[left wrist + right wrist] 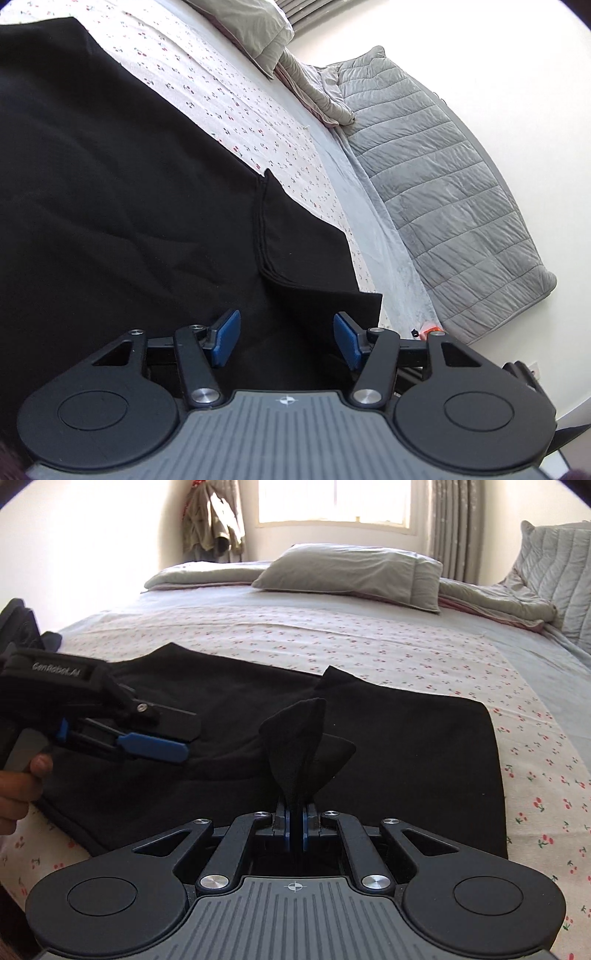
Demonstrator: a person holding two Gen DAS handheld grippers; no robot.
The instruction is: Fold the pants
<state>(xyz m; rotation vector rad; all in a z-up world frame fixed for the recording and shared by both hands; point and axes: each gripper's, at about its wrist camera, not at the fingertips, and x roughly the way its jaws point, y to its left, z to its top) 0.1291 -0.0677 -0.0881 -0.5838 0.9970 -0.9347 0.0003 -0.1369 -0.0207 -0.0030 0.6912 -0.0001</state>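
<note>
Pinching a raised tuft of the black pants (406, 746), which are spread flat on the bed (424, 646).
The right gripper (295, 829) is clamped on it so a fold can be lifted; the left gripper (286, 338) is held with jaws apart above the cloth.

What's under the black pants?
The black pants lie flat on the cherry-print sheet, which shows all around them. The right gripper pinches up one bit of cloth. Anything under the pants is covered.
</note>
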